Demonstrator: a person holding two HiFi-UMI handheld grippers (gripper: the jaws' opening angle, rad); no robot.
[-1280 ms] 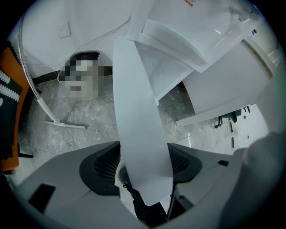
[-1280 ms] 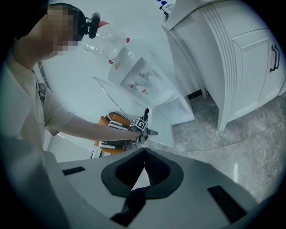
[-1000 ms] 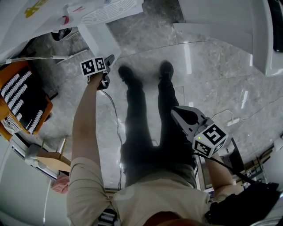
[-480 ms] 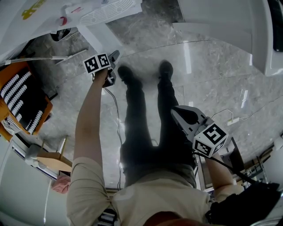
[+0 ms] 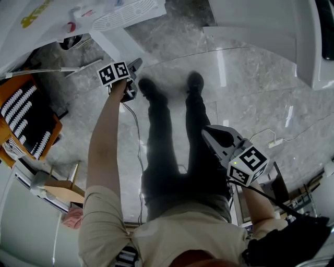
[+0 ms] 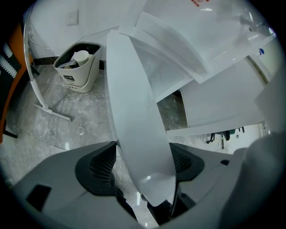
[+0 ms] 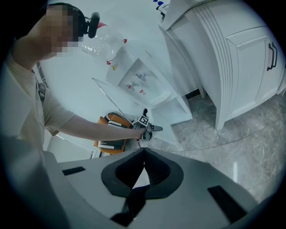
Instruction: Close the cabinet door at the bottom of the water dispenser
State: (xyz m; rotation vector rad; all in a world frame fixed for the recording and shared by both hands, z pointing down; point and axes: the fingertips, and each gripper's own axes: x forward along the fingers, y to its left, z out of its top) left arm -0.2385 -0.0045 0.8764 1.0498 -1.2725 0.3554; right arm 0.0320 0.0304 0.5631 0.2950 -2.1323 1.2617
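The cabinet door (image 6: 134, 112) is found swung out from the foot of the water dispenser (image 5: 57, 15), not yet shut. Its free edge is seen end-on in the left gripper view, running up between the jaws of the left hand-held gripper (image 5: 133, 78). The jaws are set wide, one to each side of the panel, and have just been opening with the door edge between them. The pads are judged no longer to be pressed on it, since a strip of floor (image 6: 67, 120) is seen between the panel and one pad. Such a straddle is judged to serve for steering: the panel can be nudged sideways toward the cabinet without a firm pinch being needed, and the tool's steep downward tilt is explained by the door's low place near the floor.

The right hand-held gripper (image 5: 209, 136) is held beside the person's leg (image 5: 195, 112), jaws brought together on nothing, well apart from the dispenser — it is judged to have no share in this step.

Against the picture of a second ago, the left hand-held gripper is seen shifted a little across the head view, toward the shoes (image 5: 148, 86), and its marker cube (image 5: 114, 73) is turned slightly. The door's angle is hardly altered, as far as can be told — the right hand-held gripper is unchanged.
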